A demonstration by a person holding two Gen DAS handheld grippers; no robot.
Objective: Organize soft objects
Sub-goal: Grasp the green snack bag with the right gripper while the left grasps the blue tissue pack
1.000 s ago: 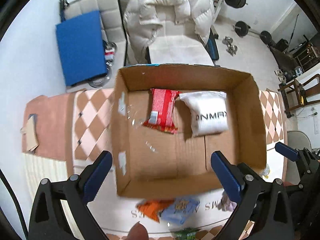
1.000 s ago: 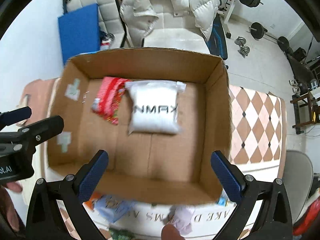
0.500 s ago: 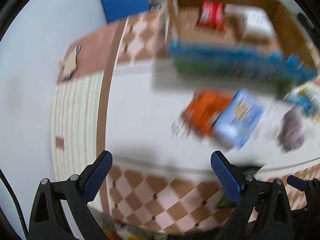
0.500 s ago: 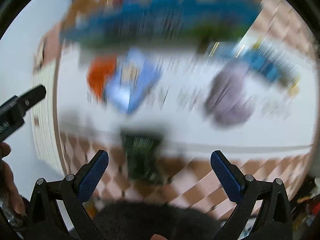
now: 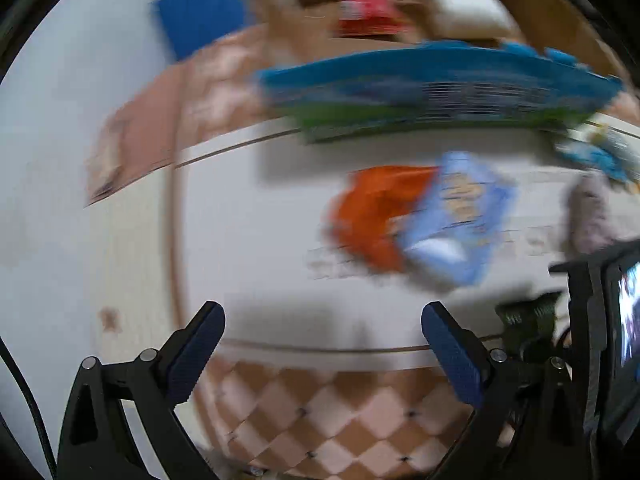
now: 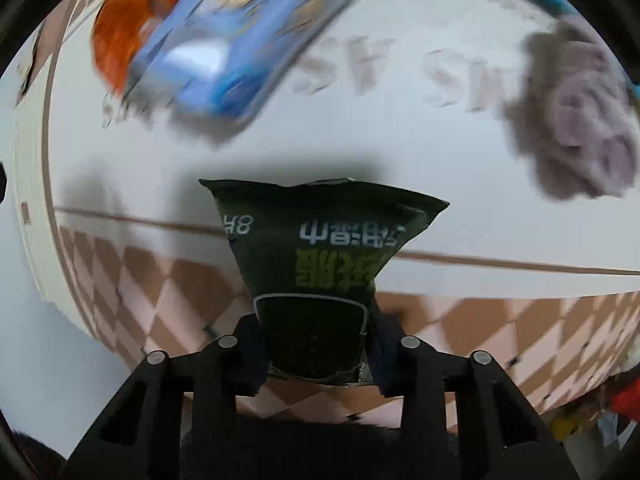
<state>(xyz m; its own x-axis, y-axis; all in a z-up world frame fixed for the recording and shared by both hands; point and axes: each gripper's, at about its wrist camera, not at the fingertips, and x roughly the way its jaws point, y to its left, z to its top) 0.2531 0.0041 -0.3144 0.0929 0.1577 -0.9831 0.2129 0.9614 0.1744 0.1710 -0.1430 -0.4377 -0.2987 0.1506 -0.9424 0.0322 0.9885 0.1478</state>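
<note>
So the right gripper (image 6: 318, 354) is clamped on the bottom end of a dark green crinkly snack bag (image 6: 320, 256), low centre of its view, probably so it can swing up into the brown cardboard box (image 5: 560, 4) at the top of the left view. The left gripper (image 5: 320, 354) sits wide apart, holding nothing. An orange packet (image 5: 368, 216) and a light blue packet (image 5: 460, 216) overlap mid-right on the white bench (image 5: 248, 240), with a fuzzy purple cloth (image 6: 576, 120) at the right.
</note>
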